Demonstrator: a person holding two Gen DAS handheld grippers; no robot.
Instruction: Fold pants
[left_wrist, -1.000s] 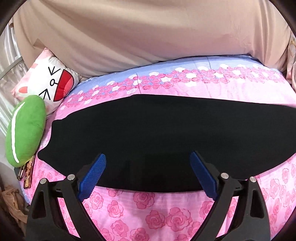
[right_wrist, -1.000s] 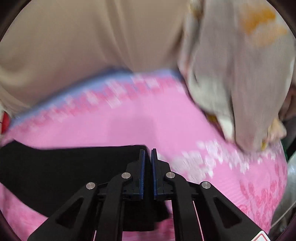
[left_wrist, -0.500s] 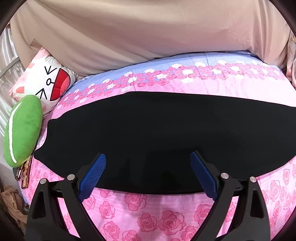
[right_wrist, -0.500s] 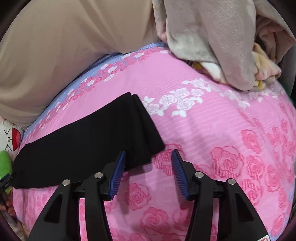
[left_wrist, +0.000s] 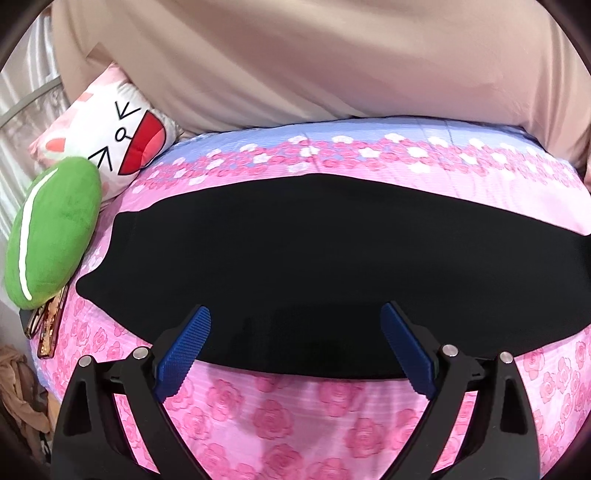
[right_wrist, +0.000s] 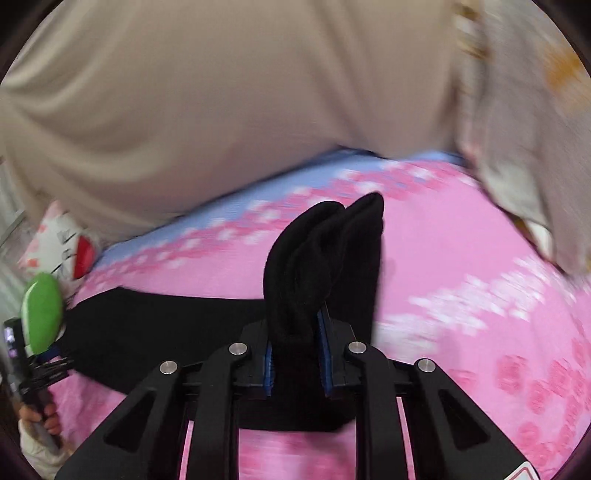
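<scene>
Pinching the soft, limp black fabric pants (right_wrist: 325, 258) at their bunched end, the right hand-held gripper (right_wrist: 295, 354) is closing on them; the left hand-held gripper (left_wrist: 295, 347) gapes empty.

Pants (left_wrist: 314, 251) – matt black knit cloth, soft-looking. Bedsheet (left_wrist: 295, 417) is thin printed cotton-like fabric w/ fine ribbing. Left gripper (left_wrist: 295, 354): matt black plastic, ridged blue pads (left_wrist: 184, 350), shiny metal pins. Green cushion (left_wrist: 51, 232) at the bed's left edge – fuzzy plush.

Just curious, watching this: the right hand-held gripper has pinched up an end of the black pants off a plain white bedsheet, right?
Not quite: the right wrist view shows the bedsheet is pink with roses, not plain white. The right hand-held gripper, jaws closing, does pinch up an end of the black pants.
</scene>
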